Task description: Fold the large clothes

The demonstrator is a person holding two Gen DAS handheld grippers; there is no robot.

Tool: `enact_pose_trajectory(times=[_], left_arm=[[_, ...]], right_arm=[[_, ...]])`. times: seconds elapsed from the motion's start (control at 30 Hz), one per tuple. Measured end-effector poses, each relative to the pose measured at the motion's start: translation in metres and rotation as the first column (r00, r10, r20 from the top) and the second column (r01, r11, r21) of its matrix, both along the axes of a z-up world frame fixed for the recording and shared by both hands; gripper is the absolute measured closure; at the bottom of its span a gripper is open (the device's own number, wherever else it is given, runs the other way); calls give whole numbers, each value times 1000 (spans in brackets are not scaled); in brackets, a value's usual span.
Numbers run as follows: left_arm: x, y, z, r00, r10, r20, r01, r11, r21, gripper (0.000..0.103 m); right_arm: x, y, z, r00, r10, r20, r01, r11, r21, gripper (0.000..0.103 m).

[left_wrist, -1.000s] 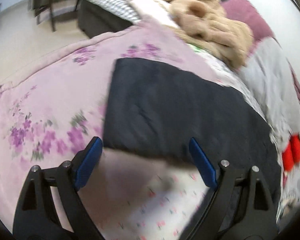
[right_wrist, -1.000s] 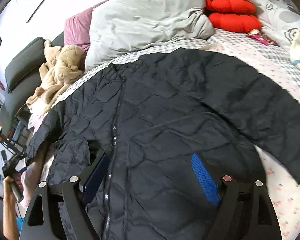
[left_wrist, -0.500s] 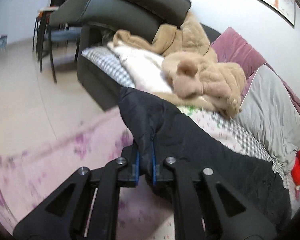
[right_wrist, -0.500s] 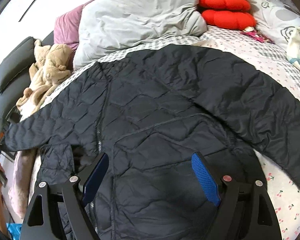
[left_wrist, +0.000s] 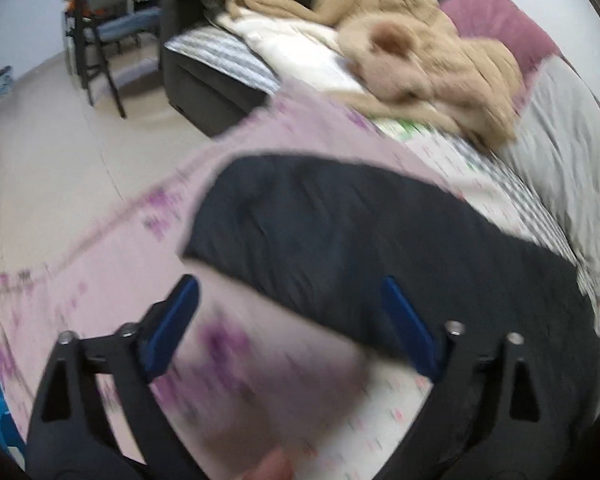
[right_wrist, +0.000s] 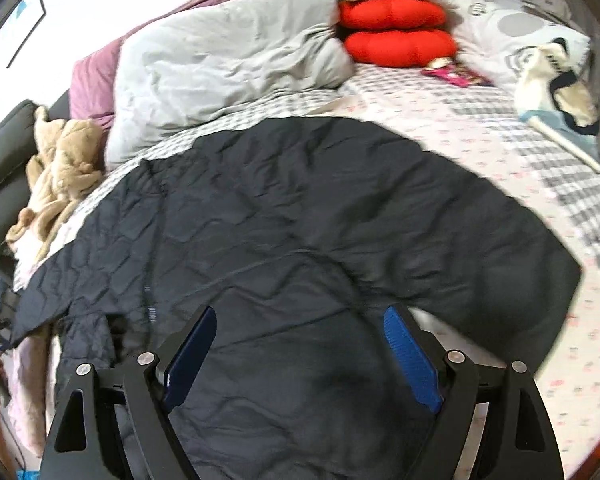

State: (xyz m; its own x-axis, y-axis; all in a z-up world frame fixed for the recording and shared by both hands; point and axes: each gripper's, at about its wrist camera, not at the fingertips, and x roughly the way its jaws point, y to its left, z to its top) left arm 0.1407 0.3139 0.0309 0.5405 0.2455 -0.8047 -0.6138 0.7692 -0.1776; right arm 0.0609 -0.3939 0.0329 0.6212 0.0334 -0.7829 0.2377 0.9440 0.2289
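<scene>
On the bed (right_wrist: 480, 128), below the grey duvet (right_wrist: 228, 56): dark quilted jacket (right_wrist: 300, 208) spread flat. Looks light, puffy, slippery; best pinched at cuff or hem. Left gripper (left_wrist: 290, 320) and right gripper (right_wrist: 300, 344) both wide open, empty.

Bright, motion-blurred, fisheye-warped edges.

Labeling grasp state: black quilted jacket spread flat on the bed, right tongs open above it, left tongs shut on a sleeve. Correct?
One error: the left tongs are open, holding nothing, as the left wrist view shows. The black quilted jacket does lie spread on the bed, with the right tongs open above it.
</scene>
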Motion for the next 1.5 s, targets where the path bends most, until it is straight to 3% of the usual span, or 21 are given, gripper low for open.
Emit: enact_pose_trajectory(times=[0.17,0.43,0.57,0.7,0.77,0.83,0.9,1.0,1.13,1.27,1.37,1.5], left_arm=[[-15,-65,16,989,-143,32,145,988,-54,1],[-43,-166,35,934,-333,132,349,927,-137,1],[-50,-215,22,893,-423,151,445,881,-164,1],[-45,-251,4,859,-497,119,511,846,-154,1],[-43,-265,-3,843,-525,119,538,828,-155,1],[-40,-279,-7,820,-560,120,573,804,-161,1],[-37,-288,-7,806,-578,127,591,792,-150,1],[-32,-299,-5,792,-596,131,609,784,-119,1],[-28,-307,-9,776,-619,120,630,767,-120,1],[-21,-313,-17,770,-631,95,638,759,-126,1],[-18,-316,-21,769,-635,80,640,759,-121,1],[-15,-317,-24,775,-629,61,632,767,-112,1]], right_arm=[[-30,-46,7,996,-86,-7,86,996,25,0],[-77,-121,-6,963,-265,-44,268,961,65,0],[-84,-142,-36,946,-308,-100,315,947,64,0],[-74,-152,-74,937,-315,-150,329,941,82,0],[-68,-152,-75,936,-345,-72,348,936,42,0],[-57,-153,-74,938,-342,-54,346,936,66,9],[-40,-155,-67,947,-319,-50,322,943,81,64],[-16,-162,-36,950,-310,-28,310,950,31,84],[7,-165,17,953,-294,77,303,938,-170,89],[29,-174,56,943,-291,162,332,860,-388,89],[49,-194,52,934,-319,160,356,799,-485,89],[69,-231,17,909,-406,93,394,767,-506,89]])
